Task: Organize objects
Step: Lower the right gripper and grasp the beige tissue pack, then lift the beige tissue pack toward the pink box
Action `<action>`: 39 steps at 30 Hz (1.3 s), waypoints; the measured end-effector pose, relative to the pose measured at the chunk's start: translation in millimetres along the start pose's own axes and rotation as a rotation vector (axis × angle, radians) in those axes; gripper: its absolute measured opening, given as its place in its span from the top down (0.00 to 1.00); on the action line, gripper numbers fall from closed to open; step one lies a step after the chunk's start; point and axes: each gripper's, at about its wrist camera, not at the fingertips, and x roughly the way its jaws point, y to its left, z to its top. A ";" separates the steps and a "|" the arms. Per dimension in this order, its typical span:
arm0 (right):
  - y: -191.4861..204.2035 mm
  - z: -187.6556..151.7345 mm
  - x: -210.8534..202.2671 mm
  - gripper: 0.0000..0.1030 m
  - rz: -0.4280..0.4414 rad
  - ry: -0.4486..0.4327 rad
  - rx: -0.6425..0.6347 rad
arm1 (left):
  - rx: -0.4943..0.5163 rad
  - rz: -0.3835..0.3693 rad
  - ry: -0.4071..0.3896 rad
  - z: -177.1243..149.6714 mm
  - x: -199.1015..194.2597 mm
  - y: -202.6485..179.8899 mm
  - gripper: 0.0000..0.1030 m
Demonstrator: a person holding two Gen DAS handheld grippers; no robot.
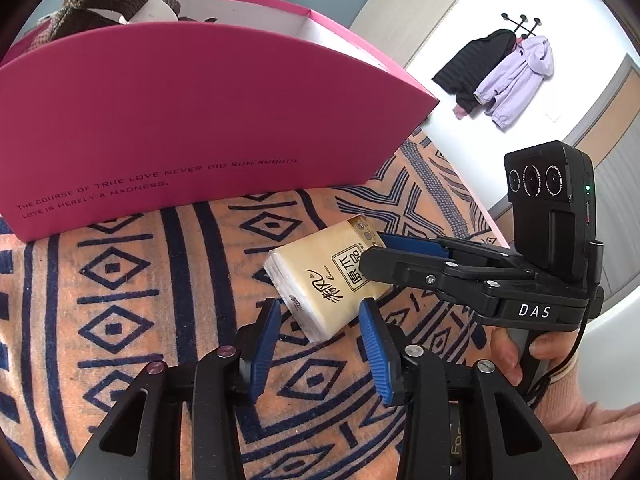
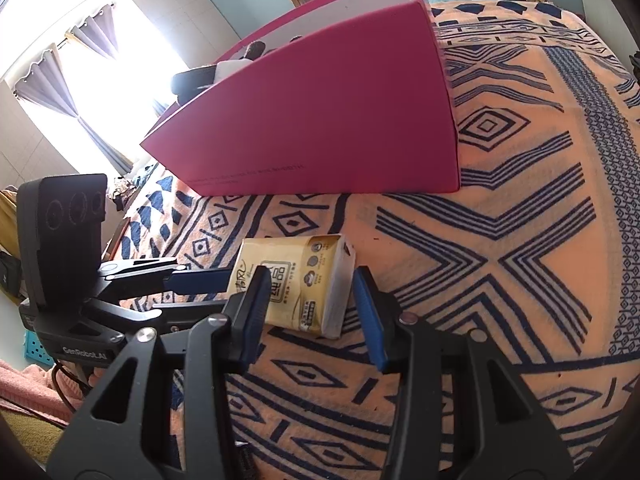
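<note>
Two grippers met at one pale-yellow plastic-wrapped tissue pack (image 1: 328,276), its long axis slanting away ahead. L gripper (image 1: 320,320) straddled its near corner w/ narrow gap, pads apart. R gripper (image 2: 310,300) bracketed its far end, also not pinching.

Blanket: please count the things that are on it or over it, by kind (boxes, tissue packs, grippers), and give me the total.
Pink box: 1
Tissue pack: 1
Grippers: 2 (left gripper, right gripper)
Total: 4
</note>
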 end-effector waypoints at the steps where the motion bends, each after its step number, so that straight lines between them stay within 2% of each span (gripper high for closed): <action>1: 0.3 0.0 0.5 0.61 0.004 0.002 -0.001 | -0.003 -0.004 0.003 0.2 1.3 0.2 0.65; 7: 1.8 -0.6 -2.0 0.62 -0.011 -0.005 -0.009 | -0.016 -0.038 0.009 -0.2 1.3 -0.8 0.66; 20: 19.0 3.6 -20.9 0.62 -0.018 -0.058 -0.050 | 0.041 -0.042 -0.056 8.2 -23.9 -16.7 0.67; 39: 52.9 26.3 -65.4 0.62 -0.014 -0.181 -0.157 | 0.156 0.005 -0.157 33.6 -59.5 -41.6 0.67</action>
